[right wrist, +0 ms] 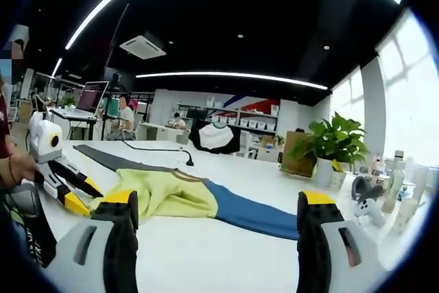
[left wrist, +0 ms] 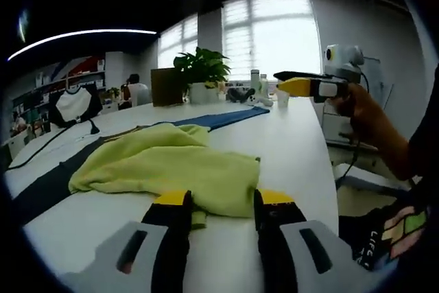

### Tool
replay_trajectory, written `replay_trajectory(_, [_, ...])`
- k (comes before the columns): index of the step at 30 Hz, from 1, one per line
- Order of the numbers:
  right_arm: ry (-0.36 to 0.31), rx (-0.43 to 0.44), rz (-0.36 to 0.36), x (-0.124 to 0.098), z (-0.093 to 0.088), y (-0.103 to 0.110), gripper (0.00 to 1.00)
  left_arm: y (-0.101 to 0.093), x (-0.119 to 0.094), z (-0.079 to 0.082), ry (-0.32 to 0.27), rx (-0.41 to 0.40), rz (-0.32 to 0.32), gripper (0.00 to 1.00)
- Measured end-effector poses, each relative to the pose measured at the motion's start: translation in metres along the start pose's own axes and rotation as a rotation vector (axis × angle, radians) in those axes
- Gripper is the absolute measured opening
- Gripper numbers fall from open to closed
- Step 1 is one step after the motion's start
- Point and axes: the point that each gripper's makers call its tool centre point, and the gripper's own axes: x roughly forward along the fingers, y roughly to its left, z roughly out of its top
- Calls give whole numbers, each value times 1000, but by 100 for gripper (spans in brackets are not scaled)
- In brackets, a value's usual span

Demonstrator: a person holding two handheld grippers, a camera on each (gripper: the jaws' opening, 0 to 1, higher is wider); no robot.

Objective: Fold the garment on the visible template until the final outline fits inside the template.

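Yellow-green garment bunched just ahead of left gripper, long axis running leftward away. Jaws apart, empty. Right gripper wide, holding nothing.

Potted plant, bottles and black cable on white table

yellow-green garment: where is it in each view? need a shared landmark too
Left gripper view: the yellow-green garment lies lower centre on the white table, just beyond this tool's jaws.
Right gripper view: the garment sits lower left, beside the blue strip.
Shared landmark: the potted plant.
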Motion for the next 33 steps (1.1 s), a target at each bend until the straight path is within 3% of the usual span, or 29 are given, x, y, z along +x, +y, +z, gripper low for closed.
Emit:
replay_trajectory(4, [4,12,4,-1,-1,1,99,0,-2,0,3,-12,-1,33])
replay_trajectory(10, [10,25,-3,-2,-3,0,99,4,-4,-3,41,8,14,15])
replay_trajectory(14, [8,27,-9,-4,-2,-1,98,10,-10,3,23,-24,42,10])
replay_trajectory(17, [-8,28,-11,-8,3,1,98,13,-25,27,-65,-34,60,8])
replay_trajectory(24, [6,36,25,-6,-1,19,98,30,-48,69,-163,-14,101,7])
replay_trajectory(33, [38,60,149,4,-10,69,98,66,-75,112,-221,-41,193,8])
